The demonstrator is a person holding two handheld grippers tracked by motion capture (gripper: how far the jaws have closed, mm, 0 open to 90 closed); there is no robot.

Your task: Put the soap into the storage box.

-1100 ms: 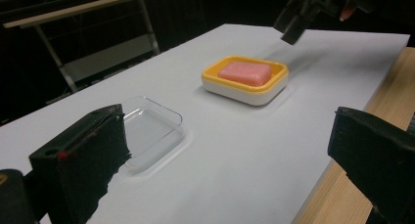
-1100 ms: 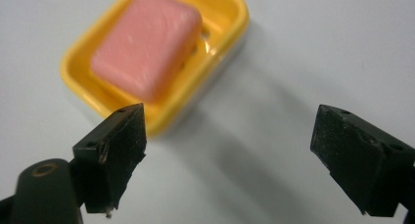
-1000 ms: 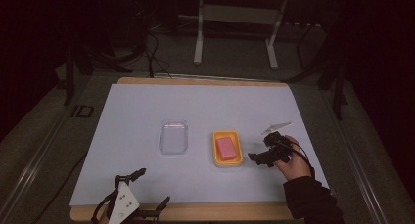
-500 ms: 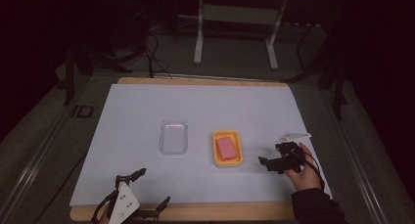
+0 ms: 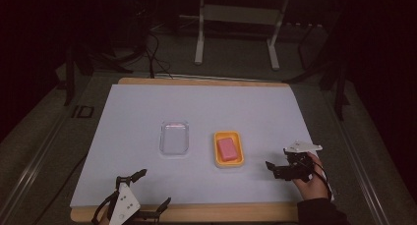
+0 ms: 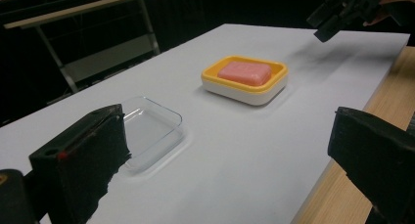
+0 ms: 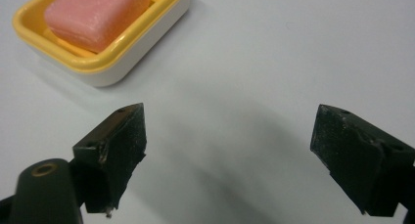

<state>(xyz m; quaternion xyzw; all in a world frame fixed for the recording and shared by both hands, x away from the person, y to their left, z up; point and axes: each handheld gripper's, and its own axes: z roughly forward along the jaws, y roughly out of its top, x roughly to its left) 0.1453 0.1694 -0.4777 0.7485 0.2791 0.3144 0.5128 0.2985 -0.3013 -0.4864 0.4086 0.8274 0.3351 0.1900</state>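
A pink soap bar (image 5: 227,148) lies in a yellow soap dish (image 5: 217,147) near the middle of the white sheet. Left of it sits an empty clear plastic tray (image 5: 175,138). My right gripper (image 5: 272,170), held by a hand, hovers open to the right of the dish, jaws pointing at it with nothing between them. In the right gripper view the dish (image 7: 112,62) and soap (image 7: 98,13) lie beyond the open gripper (image 7: 235,145). My left gripper (image 5: 155,186) stands open at the table's front edge. The left gripper view shows the tray (image 6: 147,128), dish (image 6: 244,89) and right gripper (image 6: 342,11) ahead.
The white sheet (image 5: 147,107) covers most of a wooden table whose front edge (image 5: 221,212) shows as a bare strip. A metal stand (image 5: 236,33) and cables are on the dark floor behind the table.
My right gripper has drawn back from the soap dish toward the person and slightly right. The left gripper, the dish and the tray have not moved.
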